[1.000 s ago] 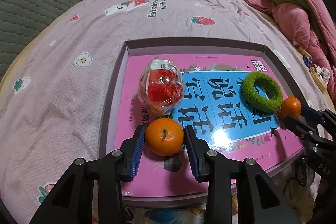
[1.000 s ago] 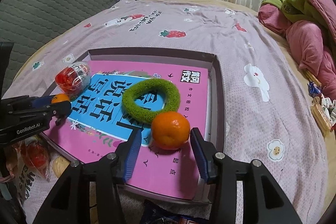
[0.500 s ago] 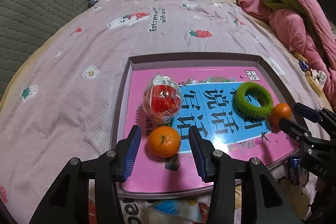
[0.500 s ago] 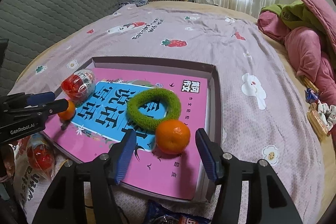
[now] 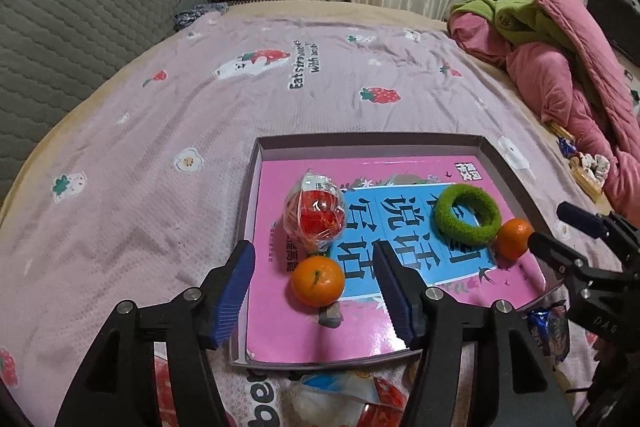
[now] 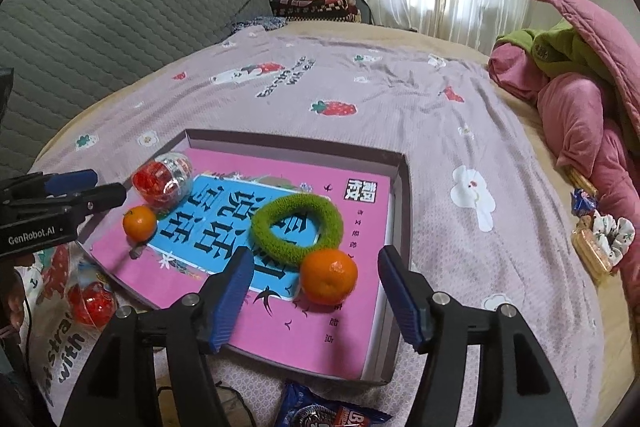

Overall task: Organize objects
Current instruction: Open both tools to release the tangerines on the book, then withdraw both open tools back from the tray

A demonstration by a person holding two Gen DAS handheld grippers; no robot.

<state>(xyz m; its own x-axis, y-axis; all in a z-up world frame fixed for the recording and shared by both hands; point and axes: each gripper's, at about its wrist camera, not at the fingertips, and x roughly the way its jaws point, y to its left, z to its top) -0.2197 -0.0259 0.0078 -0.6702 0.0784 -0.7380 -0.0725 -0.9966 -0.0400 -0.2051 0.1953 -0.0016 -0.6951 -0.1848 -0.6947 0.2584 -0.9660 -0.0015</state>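
Low in the left wrist frame, the left gripper has just been opening its jaws, clear of the orange between them in the tray. Likewise the right gripper around the second orange.

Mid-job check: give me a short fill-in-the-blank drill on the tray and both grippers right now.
1. Both oranges rest on the pink ____ inside the tray.
2. The left gripper is ____, jaws clear of its orange.
3. The right orange touches the ____ fuzzy ring.

Missing: book; open; green
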